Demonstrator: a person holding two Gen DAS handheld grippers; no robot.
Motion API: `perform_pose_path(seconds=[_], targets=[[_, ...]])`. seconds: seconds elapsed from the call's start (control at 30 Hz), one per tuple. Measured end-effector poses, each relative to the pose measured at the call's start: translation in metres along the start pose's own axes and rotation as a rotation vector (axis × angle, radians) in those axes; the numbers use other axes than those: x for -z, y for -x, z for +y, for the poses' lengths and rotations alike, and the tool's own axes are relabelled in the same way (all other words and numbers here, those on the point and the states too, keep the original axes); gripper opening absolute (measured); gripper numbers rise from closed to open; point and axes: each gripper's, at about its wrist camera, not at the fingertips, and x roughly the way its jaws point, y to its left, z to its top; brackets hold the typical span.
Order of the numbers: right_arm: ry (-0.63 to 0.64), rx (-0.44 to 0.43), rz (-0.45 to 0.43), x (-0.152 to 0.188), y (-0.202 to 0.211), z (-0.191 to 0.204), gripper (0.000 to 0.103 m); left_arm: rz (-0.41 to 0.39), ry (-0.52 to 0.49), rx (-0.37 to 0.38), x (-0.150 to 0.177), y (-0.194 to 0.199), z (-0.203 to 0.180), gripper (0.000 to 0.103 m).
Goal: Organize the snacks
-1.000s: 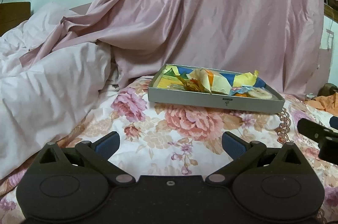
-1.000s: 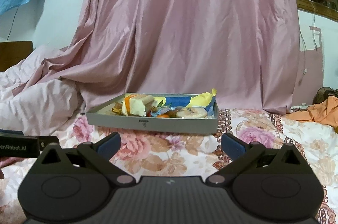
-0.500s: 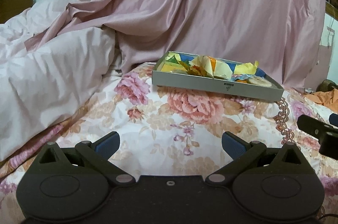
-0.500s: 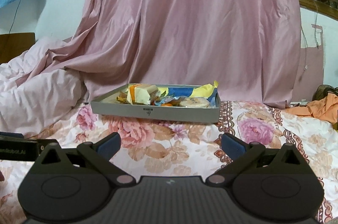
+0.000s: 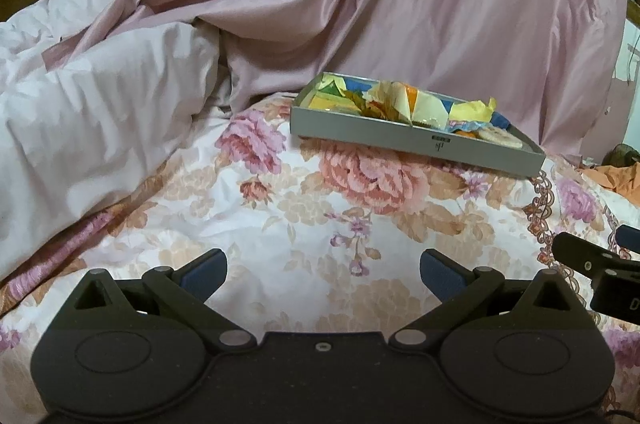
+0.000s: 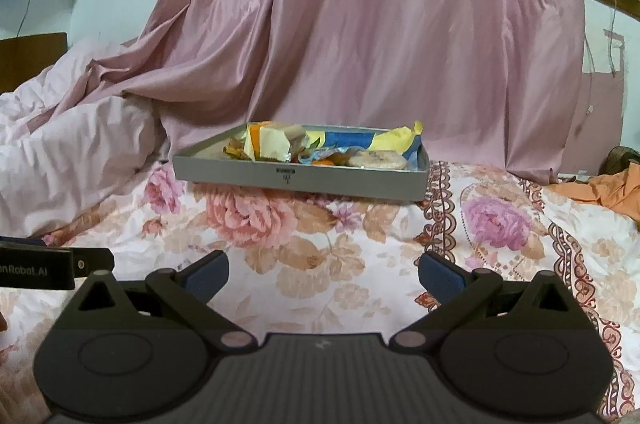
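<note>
Grey tray point(image 6: 304, 179) of snacks point(image 6: 328, 147) lying on the floral bedspread point(image 6: 320, 264), far ahead of both tools, in front of a pink draped sheet point(image 6: 380, 23). Wrappers in yellow, blue and orange heaped inside, with a round pale biscuit point(image 6: 378, 158) at the right end. Left tool point(image 5: 323, 270) low over the bedspread, well short of the tray point(image 5: 400, 137), spread wide with nothing between its blue pads point(image 5: 204, 272). Right tool point(image 6: 323, 270) likewise gaping and empty, near edge of the bed, tray straight ahead. Rumpled pale quilt point(image 5: 92, 127) bunched at the left. Orange cloth point(image 6: 604, 191) at the far right. Edge of the other tool peeking in at each view's side
</note>
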Motion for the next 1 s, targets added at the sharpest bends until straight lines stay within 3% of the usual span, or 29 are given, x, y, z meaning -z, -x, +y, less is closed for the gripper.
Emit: perform_pose_path(seconds=[1.0], targets=[[-0.010,-0.005,0.034,0.0013,-0.0045,-0.0017,0.103,0.030,-0.003,0.000,0.0031,-0.0046,-0.0026,0.102]])
